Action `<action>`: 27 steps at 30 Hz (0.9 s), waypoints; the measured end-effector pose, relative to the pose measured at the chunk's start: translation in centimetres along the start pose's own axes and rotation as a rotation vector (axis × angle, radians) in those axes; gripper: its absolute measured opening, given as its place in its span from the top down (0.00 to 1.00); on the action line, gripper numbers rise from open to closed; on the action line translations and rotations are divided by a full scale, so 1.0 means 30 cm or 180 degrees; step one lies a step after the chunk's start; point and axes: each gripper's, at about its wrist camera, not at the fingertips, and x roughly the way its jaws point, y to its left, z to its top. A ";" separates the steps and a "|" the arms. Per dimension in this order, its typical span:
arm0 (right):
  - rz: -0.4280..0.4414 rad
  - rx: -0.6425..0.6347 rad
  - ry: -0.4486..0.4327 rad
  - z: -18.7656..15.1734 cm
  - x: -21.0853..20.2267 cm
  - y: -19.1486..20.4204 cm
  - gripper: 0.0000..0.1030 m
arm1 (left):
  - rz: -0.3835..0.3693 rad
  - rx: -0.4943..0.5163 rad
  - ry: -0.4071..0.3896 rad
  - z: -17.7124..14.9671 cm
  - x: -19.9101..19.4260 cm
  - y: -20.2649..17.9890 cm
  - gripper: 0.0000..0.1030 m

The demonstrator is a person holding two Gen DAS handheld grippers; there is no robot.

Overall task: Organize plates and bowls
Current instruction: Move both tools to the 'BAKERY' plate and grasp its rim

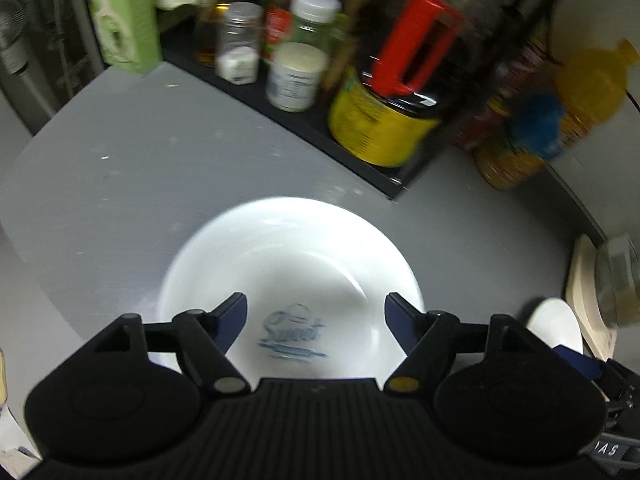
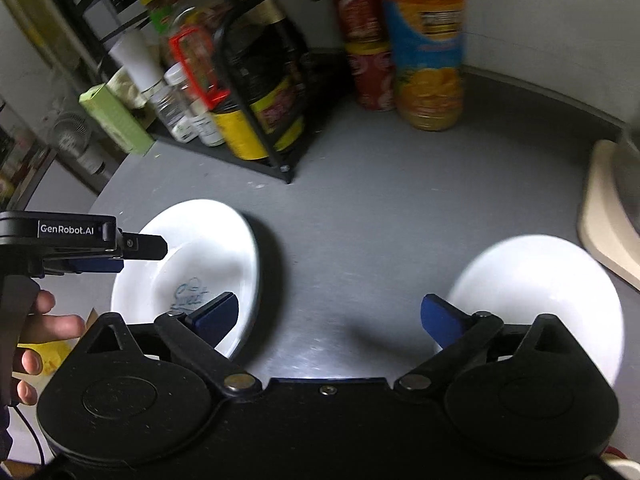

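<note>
Left wrist view showed me the printed bowl (image 1: 288,292) straight ahead of my open left hand-held gripper (image 1: 316,312), nearer than the right hand-held gripper (image 2: 328,314), also open.

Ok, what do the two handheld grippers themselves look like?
Both are matte black plastic with ribbed bodies, round side discs and silver pivot pins. The left gripper and right gripper each carry dark blue finger pads. The left one's side reads GenRobot.AI in white. A bare hand holds it.
</note>
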 end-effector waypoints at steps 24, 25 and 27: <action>-0.0335 0.0742 -0.0257 -0.082 -0.183 -0.325 0.00 | -0.0311 0.0655 0.0268 -0.058 0.070 -0.363 0.28; -0.0347 0.0796 -0.0254 -0.086 -0.183 -0.345 0.00 | -0.0320 0.0691 0.0288 -0.063 0.077 -0.377 0.28; -0.0381 0.0888 -0.0242 -0.098 -0.185 -0.380 0.01 | -0.0338 0.0729 0.0331 -0.075 0.094 -0.405 0.28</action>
